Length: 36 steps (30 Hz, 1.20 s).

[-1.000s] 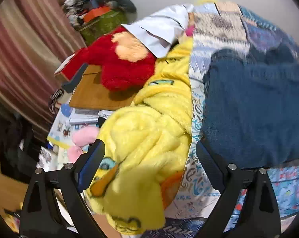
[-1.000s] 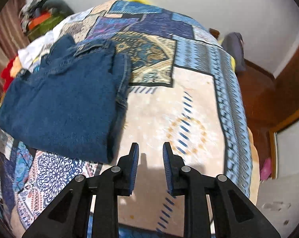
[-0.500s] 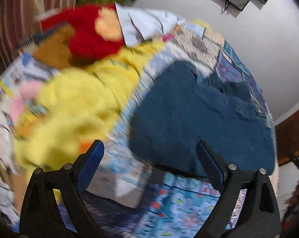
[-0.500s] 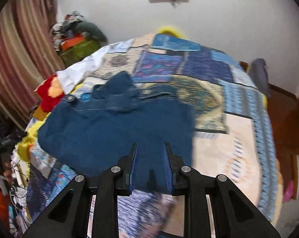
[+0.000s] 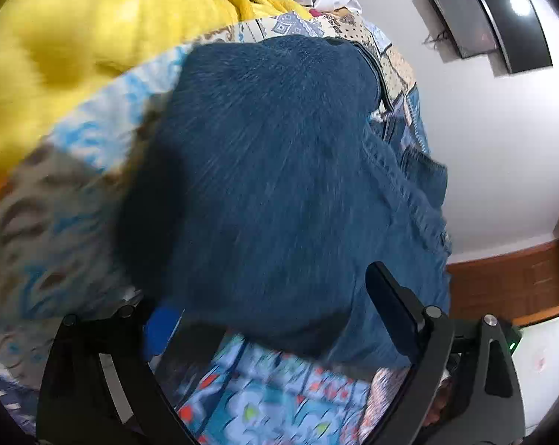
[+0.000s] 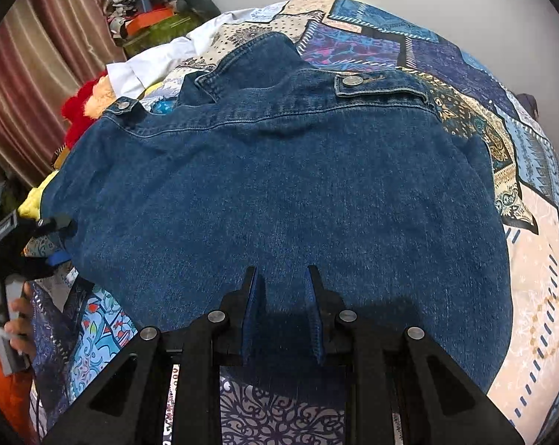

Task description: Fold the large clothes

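Lying back-up on the patchwork bed (image 6: 531,289), a denim jacket (image 6: 279,185) now fills both views. The right gripper (image 6: 281,289), nearly closed and empty, has swung over its hem; the left gripper (image 5: 264,307), wide apart, has dropped to its side edge, suggesting a fold is next.

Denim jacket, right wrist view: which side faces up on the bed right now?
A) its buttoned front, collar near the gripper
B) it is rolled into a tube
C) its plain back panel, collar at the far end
C: the denim jacket lies flat, back panel up, its collar at the far edge.
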### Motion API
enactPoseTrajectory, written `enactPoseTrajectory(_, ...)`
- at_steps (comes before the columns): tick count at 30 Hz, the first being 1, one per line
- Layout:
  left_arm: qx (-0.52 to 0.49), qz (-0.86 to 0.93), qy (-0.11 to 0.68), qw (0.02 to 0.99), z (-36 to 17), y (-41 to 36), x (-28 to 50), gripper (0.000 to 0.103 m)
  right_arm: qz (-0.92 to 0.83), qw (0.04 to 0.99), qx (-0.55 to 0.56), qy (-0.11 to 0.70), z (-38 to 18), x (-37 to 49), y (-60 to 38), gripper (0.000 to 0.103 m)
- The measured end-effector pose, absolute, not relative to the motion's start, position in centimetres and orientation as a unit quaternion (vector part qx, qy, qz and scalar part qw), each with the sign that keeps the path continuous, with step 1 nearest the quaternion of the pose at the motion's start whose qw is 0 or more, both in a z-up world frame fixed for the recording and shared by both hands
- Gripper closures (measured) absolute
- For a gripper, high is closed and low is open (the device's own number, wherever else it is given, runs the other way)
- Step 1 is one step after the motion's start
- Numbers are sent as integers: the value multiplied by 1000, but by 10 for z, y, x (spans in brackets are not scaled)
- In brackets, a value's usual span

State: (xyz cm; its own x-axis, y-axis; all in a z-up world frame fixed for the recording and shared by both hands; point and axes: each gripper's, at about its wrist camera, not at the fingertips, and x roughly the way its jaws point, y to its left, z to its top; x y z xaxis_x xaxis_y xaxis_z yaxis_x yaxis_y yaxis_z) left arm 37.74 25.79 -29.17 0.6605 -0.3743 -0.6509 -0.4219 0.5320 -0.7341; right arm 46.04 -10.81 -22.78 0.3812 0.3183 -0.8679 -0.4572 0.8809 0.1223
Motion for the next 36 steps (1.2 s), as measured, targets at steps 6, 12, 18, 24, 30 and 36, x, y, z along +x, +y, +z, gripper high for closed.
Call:
enactPoseTrajectory(6, -468, 68, 425, 771, -292, 247, 414, 33, 238, 828, -63, 504, -228, 463, -112, 83)
enactPoseTrajectory(12, -354, 113, 431, 822, -259, 221, 416, 65, 235, 828, -73, 504, -223, 456, -109, 83)
enactPoseTrajectory(18, -305, 124, 402, 855, -214, 206, 399, 70, 262, 813, -69, 515, -208, 451, -101, 83)
enactPoseTrajectory(24, -267, 130, 360, 884, -171, 204, 373, 71, 317, 805, -23, 501, -188, 455, -64, 83)
enactPoseTrajectory(30, -201, 160, 339, 905, -154, 198, 360, 71, 350, 741, 7, 573, -232, 462, 2, 83)
enactPoseTrajectory(36, -148, 190, 354, 904, -165, 194, 364, 71, 358, 715, -34, 599, -276, 448, 48, 83)
